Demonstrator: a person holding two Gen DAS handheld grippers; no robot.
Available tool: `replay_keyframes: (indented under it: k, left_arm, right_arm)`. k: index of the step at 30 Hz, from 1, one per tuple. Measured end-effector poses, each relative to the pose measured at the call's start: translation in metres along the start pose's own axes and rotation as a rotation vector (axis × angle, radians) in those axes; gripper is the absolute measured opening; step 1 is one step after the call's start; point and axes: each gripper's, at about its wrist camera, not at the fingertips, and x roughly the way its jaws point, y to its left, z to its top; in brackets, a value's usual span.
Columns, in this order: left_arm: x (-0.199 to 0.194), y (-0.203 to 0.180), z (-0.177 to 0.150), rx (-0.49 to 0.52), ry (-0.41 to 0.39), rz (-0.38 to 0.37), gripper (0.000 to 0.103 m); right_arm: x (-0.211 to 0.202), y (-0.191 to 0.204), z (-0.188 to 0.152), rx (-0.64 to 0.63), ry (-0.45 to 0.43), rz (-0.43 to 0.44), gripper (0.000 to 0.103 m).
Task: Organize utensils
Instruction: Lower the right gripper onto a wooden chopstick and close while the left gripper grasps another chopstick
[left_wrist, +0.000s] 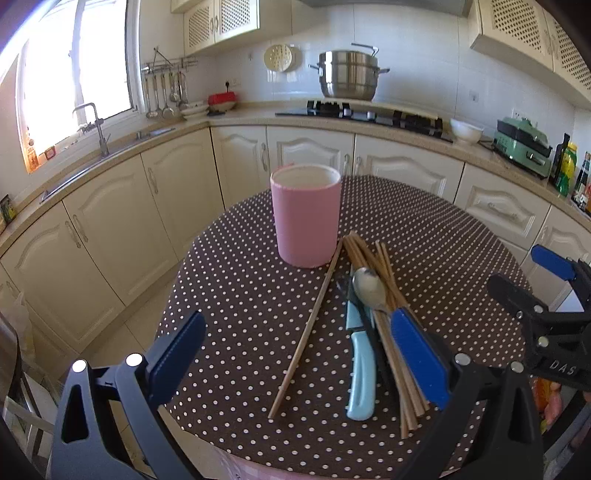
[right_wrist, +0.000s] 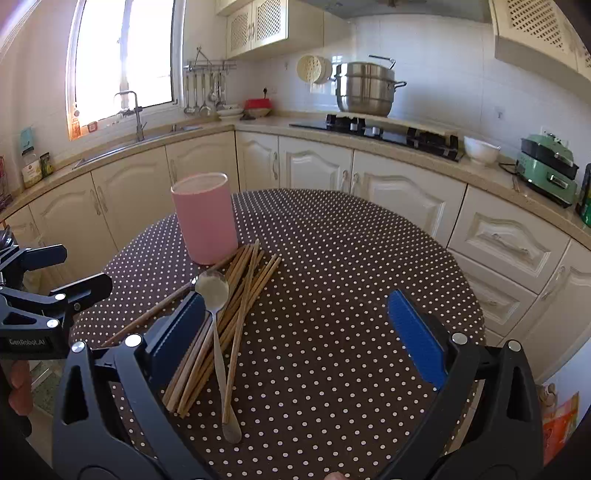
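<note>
A tall pink cup (left_wrist: 306, 218) (right_wrist: 205, 218) stands upright on the round polka-dot table (left_wrist: 443, 240) (right_wrist: 351, 258). Just in front of it lies a pile of wooden chopsticks (left_wrist: 386, 295) (right_wrist: 229, 321) with a metal spoon (left_wrist: 367, 288) (right_wrist: 216, 295) on top. One chopstick (left_wrist: 306, 332) lies apart to the left, beside a light-blue-handled knife (left_wrist: 360, 369). My left gripper (left_wrist: 297, 354) hovers open over the table's near edge, its right finger above the pile. My right gripper (right_wrist: 295, 332) is open and empty, right of the pile. Each gripper shows in the other's view (left_wrist: 532, 277) (right_wrist: 74, 271).
Cream cabinets and a counter curve around behind the table. On the counter are a sink with tap (left_wrist: 96, 129), a hob with a steel pot (left_wrist: 349, 75), a white bowl (right_wrist: 480, 149) and a green appliance (right_wrist: 548, 168). The table's right half is bare cloth.
</note>
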Motion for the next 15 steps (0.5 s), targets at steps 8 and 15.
replay_keyframes:
  k: [8,15]
  left_arm:
    - [0.073,0.016,0.001,0.03,0.241,-0.054,0.056]
    - [0.122,0.003,0.009,0.105,0.36,-0.075,0.053]
  right_arm:
    - [0.061,-0.006,0.004,-0.015,0.164,0.048,0.092]
    - [0.107,-0.004,0.009,-0.011,0.357,0.154,0.061]
